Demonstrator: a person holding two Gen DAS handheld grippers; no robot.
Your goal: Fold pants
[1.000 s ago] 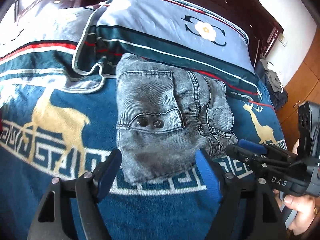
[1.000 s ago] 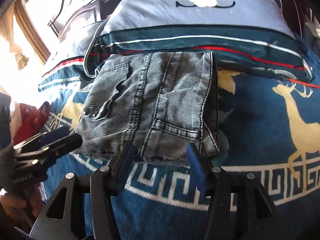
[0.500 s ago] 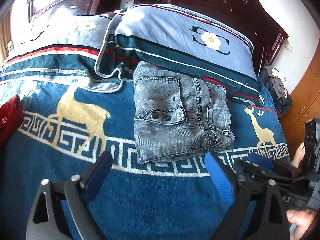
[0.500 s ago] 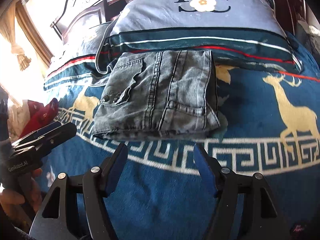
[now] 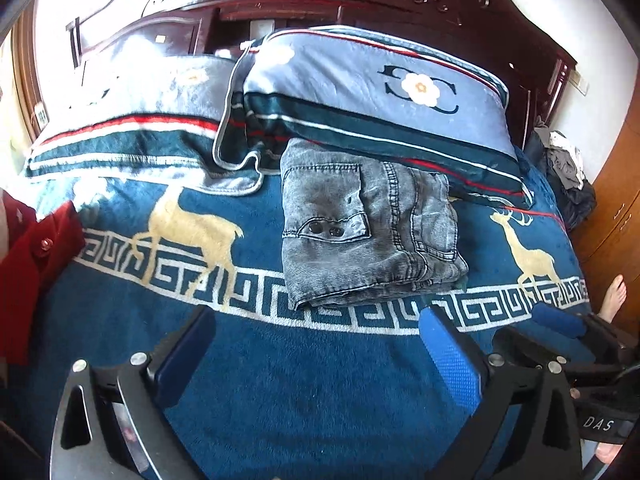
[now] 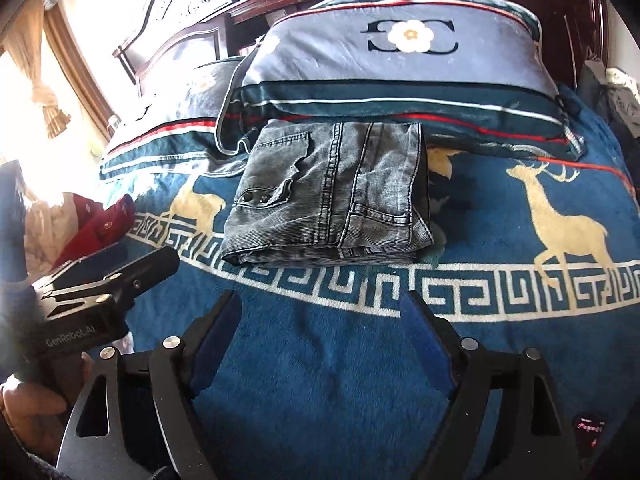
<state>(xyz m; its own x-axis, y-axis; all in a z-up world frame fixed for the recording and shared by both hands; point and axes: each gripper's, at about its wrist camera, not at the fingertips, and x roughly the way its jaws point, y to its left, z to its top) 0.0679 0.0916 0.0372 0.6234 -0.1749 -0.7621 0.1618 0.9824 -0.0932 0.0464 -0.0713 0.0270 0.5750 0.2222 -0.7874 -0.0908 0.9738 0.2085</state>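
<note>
Folded grey corduroy-ribbed jeans (image 5: 368, 232) lie on a plush deer-patterned blanket (image 5: 320, 380); the "GenRobot.AI" left gripper (image 5: 316, 344) and "DAS" right gripper (image 6: 320, 328), fingers just opened wide, hold nothing.

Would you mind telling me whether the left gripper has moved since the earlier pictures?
Yes. The left gripper has drawn back from the folded jeans, now clear of the blanket's key-pattern border, its jaws just opening, nothing between them.

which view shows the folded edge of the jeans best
The right wrist view: the folded jeans face it squarely, and their stacked layers show along the whole near edge. The left wrist view shows the same jeans at an angle, with the pocket and two rivets clear but the layered edge foreshortened toward the right.
</note>
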